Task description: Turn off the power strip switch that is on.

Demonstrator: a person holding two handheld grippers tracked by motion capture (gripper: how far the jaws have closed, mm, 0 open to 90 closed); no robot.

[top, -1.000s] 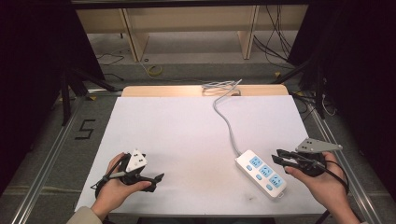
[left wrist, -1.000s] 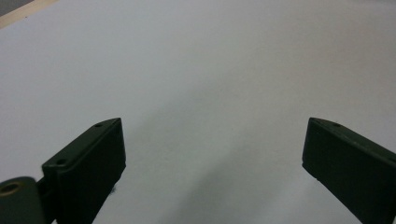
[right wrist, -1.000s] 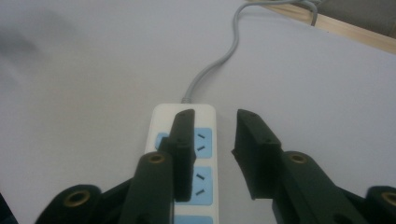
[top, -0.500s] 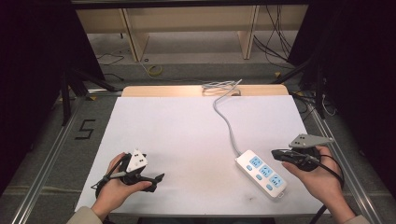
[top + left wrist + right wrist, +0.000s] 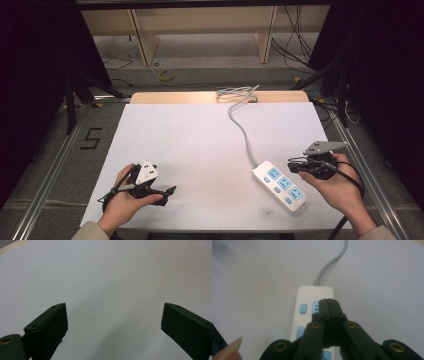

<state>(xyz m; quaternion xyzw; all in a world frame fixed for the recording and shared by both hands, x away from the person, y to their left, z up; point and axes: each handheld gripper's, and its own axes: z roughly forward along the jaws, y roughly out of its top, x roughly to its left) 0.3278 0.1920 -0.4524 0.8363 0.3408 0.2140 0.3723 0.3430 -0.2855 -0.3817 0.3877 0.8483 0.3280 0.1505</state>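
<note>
Power strip (image 5: pixel 279 187) lies on counter (image 5: pixel 200 135), nothing plugged in. Right gripper (image 5: pixel 328 305) above strip, fingers pressed together, empty. Left gripper (image 5: pixel 167 190) well left of strip, fingers spread. Work apparently not begun.

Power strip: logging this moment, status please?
Left gripper open over bare table. Right gripper shut, empty, above the power strip. Cord runs to the far edge. Nothing in the way.
</note>
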